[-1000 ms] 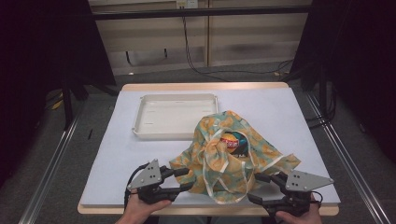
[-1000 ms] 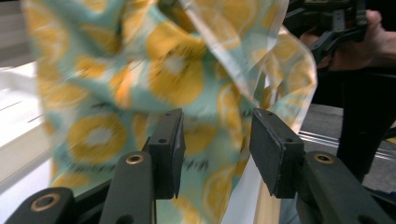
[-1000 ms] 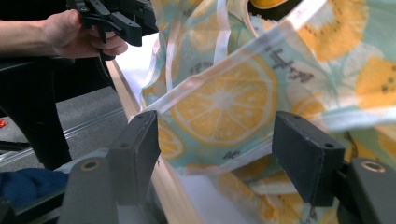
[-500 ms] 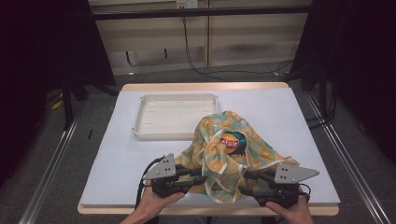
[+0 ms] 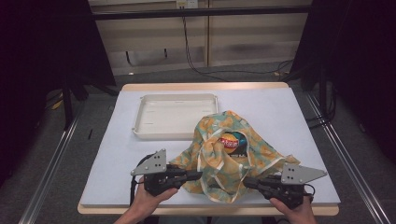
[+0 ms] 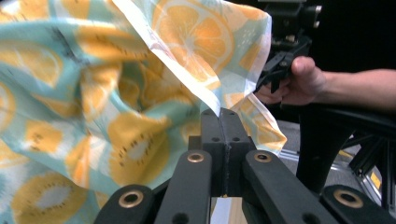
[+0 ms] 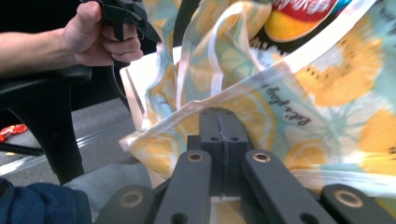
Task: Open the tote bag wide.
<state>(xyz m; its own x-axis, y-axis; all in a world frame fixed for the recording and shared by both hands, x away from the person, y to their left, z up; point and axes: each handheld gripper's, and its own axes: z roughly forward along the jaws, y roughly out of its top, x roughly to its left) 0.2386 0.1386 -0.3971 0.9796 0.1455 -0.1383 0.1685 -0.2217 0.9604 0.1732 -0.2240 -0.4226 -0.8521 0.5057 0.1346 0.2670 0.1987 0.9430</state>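
Note:
A cloth bag (image 5: 219,154) printed with orange and kiwi slices lies bunched at the front middle of the white table (image 5: 299,116). A colourful snack packet (image 5: 232,140) shows in its mouth and appears as the packet (image 7: 299,18) in the right gripper view. My left gripper (image 5: 198,175) has just been closing and is shut on the bag's left front edge; the cloth (image 6: 140,93) is pinched at the jaw tips of this gripper (image 6: 223,114). My right gripper (image 5: 246,182) has also just closed, and this gripper (image 7: 219,114) pinches the bag's pale hem (image 7: 261,84).
An empty white tray (image 5: 173,116) stands behind the bag, left of centre. The table's front edge runs just under both hands. Dark stands and cables flank the table on the floor. A black chair arm (image 7: 42,88) sits low beside the person.
Both grippers' jaws went from open around the bag's front edge to shut on it. The left hand has risen a little, lifting the cloth.

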